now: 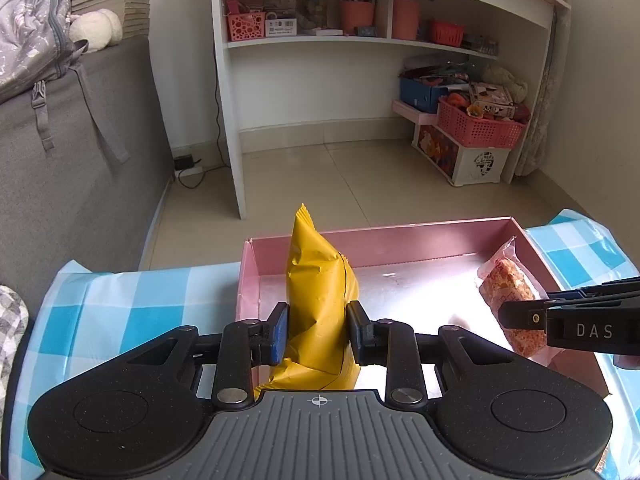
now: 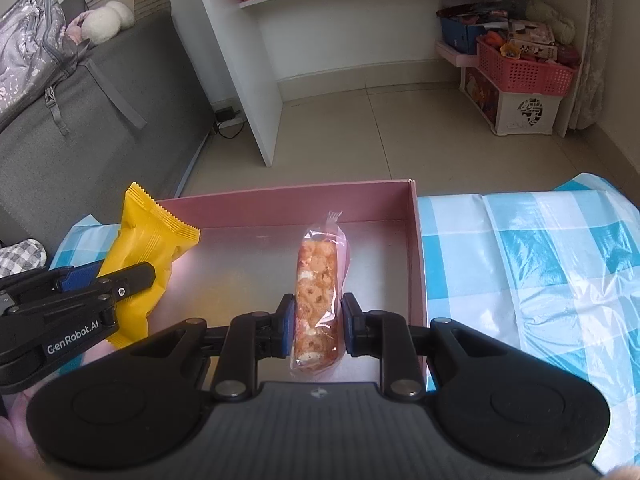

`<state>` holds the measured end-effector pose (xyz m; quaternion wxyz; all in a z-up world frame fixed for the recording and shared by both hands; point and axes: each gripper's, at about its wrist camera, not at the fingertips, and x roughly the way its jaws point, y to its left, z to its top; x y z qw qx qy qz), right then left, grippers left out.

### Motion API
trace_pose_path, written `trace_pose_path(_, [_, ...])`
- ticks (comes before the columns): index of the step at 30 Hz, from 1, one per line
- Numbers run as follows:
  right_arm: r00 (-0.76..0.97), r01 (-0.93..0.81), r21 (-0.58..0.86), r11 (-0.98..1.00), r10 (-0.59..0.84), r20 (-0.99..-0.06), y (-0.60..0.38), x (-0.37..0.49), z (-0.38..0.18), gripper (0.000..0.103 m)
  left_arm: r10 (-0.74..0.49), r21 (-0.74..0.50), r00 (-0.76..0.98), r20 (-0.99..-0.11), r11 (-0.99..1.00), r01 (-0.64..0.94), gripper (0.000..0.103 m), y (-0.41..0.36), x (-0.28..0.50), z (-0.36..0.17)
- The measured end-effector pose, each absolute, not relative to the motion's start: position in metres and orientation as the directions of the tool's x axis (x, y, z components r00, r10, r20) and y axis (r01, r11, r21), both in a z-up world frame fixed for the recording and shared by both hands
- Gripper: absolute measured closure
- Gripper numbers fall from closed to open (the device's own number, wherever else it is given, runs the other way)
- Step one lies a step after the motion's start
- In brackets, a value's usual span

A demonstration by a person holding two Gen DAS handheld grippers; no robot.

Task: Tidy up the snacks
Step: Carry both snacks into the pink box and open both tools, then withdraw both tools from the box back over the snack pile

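Left gripper [image 1: 317, 330]: jaws clamped on the yellow packet [image 1: 318, 280], pads pressing its two sides; packet upright, crimped top pointing away, held over the near left corner of the pink box [image 1: 376, 236].
Right gripper [image 2: 318, 326]: jaws clamped on the clear-wrapped snack bar [image 2: 318, 276], one pad on each long side; bar runs lengthwise away from the camera, over the right part of the box floor.
Cross view: in the right wrist view the left gripper [image 2: 120, 280] comes in from the left with the yellow packet [image 2: 148, 240]; in the left wrist view the right gripper's tip [image 1: 520, 316] lies across the snack bar [image 1: 508, 284] at the right.
Pink box: open, shallow, shiny pale floor; no other item seen inside.
Counter [image 2: 532, 248]: covered by a blue-and-white checked cloth, box resting on it.
Farther back: tiled floor [image 1: 320, 176], white shelf unit [image 1: 312, 40], red basket [image 1: 480, 128] of packets on the right, grey sofa [image 1: 72, 168] on the left.
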<state>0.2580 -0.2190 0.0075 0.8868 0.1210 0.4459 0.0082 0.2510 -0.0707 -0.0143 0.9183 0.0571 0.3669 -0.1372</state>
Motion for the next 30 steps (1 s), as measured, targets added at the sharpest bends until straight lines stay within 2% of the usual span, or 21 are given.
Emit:
trace_pose_path(3, [0.604,0.079,0.208,0.975,0.119,-0.788,-0.217,0.259,0.005,0.080,-0.202,0.016,0.698,-0.687,0.956,0.293,0.073,-0.074,0.257,-0.021])
trace_pose_path(6, [0.617,0.069,0.207,0.976,0.122,-0.777,-0.217,0.256,0.005,0.073,-0.198,0.023,0.717,-0.668,0.958,0.286,0.070,-0.074,0.258,-0.024])
trace_pose_path(7, [0.619,0.067,0.209,0.976,0.123,-0.776,-0.217,0.255,0.006,0.063,-0.193,0.025,0.719,-0.667,0.959,0.281,0.065,-0.074,0.258,-0.025])
trace_pose_path(8, [0.621,0.068,0.210,0.975,0.123,-0.774,-0.217,0.254,0.006,0.058,-0.194,0.023,0.720,-0.667,0.960,0.279,0.060,-0.073,0.258,-0.025])
trace_pose_path(9, [0.623,0.069,0.210,0.975,0.122,-0.772,-0.217,0.253,0.007,0.052,-0.199,0.017,0.721,-0.664,0.960,0.281,0.051,-0.073,0.257,-0.024])
trace_pose_path(11, [0.626,0.074,0.214,0.974,0.122,-0.770,-0.218,0.250,0.010,0.048,-0.210,0.015,0.724,-0.657,0.957,0.291,0.045,-0.073,0.255,-0.021])
trace_pose_path(13, [0.627,0.081,0.228,0.970,0.128,-0.768,-0.219,0.249,0.013,0.040,-0.216,0.020,0.728,-0.651,0.953,0.301,0.033,-0.073,0.252,-0.017])
trace_pose_path(15, [0.634,0.084,0.245,0.966,0.138,-0.761,-0.219,0.246,0.018,0.035,-0.215,0.027,0.734,-0.644,0.953,0.303,0.029,-0.073,0.247,-0.011])
trace_pose_path(20, [0.638,0.086,0.238,0.967,0.130,-0.759,-0.217,0.238,0.031,0.028,-0.220,0.032,0.737,-0.639,0.950,0.311,0.020,-0.068,0.230,0.003])
trace_pose_path(22, [0.638,0.085,0.232,0.969,0.126,-0.760,-0.216,0.232,0.035,0.019,-0.222,0.031,0.730,-0.647,0.948,0.316,0.015,-0.065,0.221,0.009])
trace_pose_path(30, [0.631,0.074,0.205,0.976,0.113,-0.767,-0.209,0.199,0.051,0.012,-0.214,0.025,0.720,-0.661,0.952,0.306,0.008,-0.051,0.174,0.029])
